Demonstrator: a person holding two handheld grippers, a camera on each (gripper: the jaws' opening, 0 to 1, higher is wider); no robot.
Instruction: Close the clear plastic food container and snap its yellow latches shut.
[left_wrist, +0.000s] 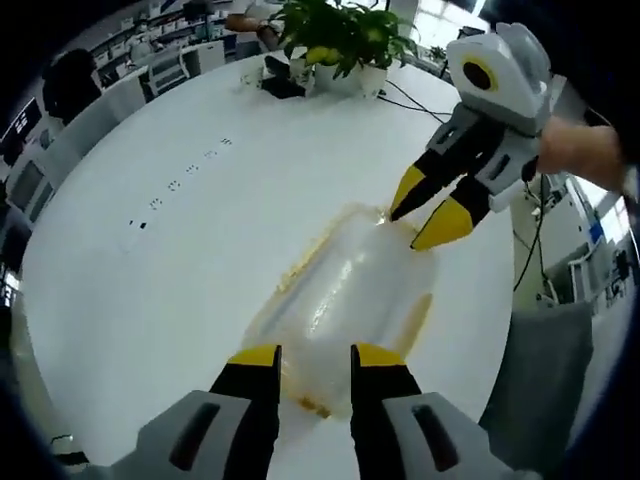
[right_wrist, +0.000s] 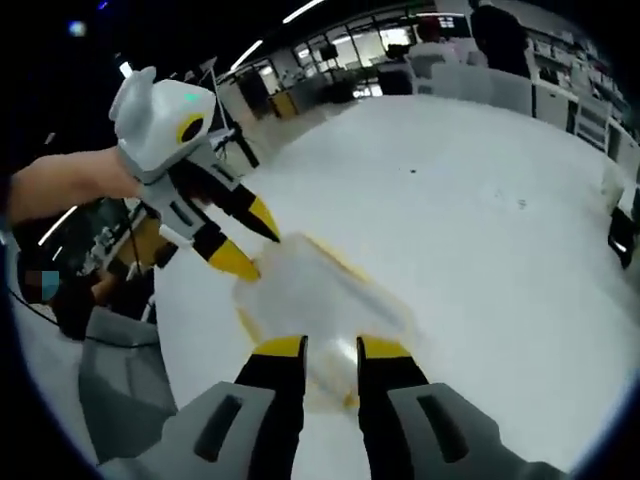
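Here our left hand-held gripper sits at the near end of the clear container, its jaws narrowly parted and reaching over that end's rim; we cannot tell whether they actually pinch anything. Our right hand-held gripper meets the opposite end, its yellow tips a little apart and touching or nearly touching the far corner. In the right gripper view the picture mirrors this: the right hand-held gripper at its own near end of the container, jaws narrow, with the left one across from it.

The container lies flat on the white tabletop, close to its edge, its long axis running from one gripper to the other. We judge the lid is already down, with yellow trim along the rim. Each gripper is nearest its own end, so each would press that end's latch.

Beyond, a potted plant stands at the tabletop's far side.
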